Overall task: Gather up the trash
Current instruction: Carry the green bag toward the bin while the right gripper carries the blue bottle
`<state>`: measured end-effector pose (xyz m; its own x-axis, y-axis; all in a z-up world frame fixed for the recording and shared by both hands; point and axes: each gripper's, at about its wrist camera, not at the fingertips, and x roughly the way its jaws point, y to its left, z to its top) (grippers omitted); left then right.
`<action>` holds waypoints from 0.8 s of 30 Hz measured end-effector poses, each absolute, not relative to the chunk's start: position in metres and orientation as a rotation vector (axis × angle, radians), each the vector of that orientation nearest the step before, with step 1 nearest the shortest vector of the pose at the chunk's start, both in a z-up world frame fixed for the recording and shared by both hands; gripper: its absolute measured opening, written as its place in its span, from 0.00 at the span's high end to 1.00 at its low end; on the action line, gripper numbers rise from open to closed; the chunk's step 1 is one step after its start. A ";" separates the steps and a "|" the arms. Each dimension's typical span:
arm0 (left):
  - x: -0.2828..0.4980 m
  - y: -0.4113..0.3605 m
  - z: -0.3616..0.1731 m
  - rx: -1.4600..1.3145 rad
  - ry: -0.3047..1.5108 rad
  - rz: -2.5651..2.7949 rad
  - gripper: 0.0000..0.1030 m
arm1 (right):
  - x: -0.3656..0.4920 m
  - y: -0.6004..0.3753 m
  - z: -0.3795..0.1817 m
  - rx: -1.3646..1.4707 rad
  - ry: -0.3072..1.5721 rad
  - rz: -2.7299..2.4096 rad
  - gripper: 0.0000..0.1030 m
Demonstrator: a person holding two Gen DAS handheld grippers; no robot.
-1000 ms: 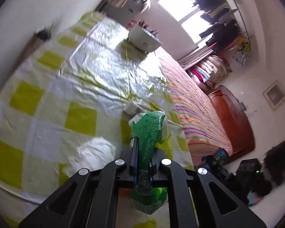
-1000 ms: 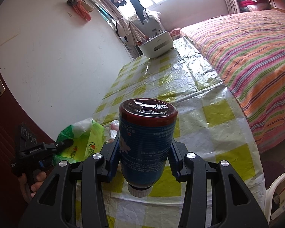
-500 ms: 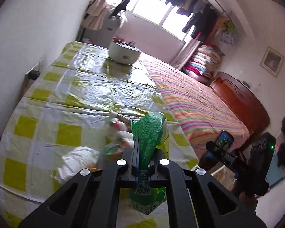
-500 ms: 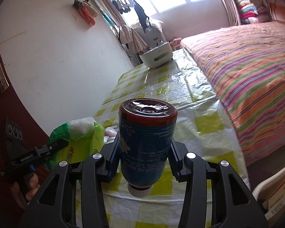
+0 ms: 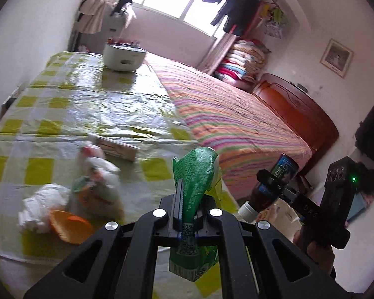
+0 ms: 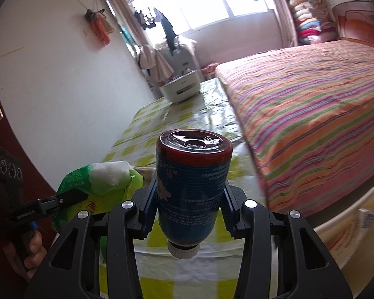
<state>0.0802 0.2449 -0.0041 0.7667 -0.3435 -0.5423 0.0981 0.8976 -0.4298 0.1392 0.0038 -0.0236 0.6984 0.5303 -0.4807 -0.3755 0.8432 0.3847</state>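
Two pieces of trash are already held. In the left wrist view, the left gripper (image 5: 187, 214) is clamped on a green plastic bag (image 5: 194, 174); a crumpled tissue (image 5: 41, 208) and orange peel (image 5: 69, 226) remain on the table (image 5: 74, 104), left of it. In the right wrist view, an upturned blue-labelled bottle (image 6: 193, 186) is gripped by the right gripper (image 6: 189, 211).

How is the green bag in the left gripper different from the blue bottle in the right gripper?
The green bag is thin, soft and crumpled; the blue bottle is a rigid round cylinder. The left gripper has its fingers almost together on the bag; the right gripper keeps its fingers well apart around the bottle. The bottle is held upside down, white cap at the bottom; the bag hangs loosely below the fingers. Both are held above the checked tablecloth.
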 end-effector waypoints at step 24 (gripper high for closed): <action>0.090 0.155 -0.003 -0.339 0.697 -0.436 0.95 | 0.100 -0.102 -0.036 0.269 0.500 0.142 0.58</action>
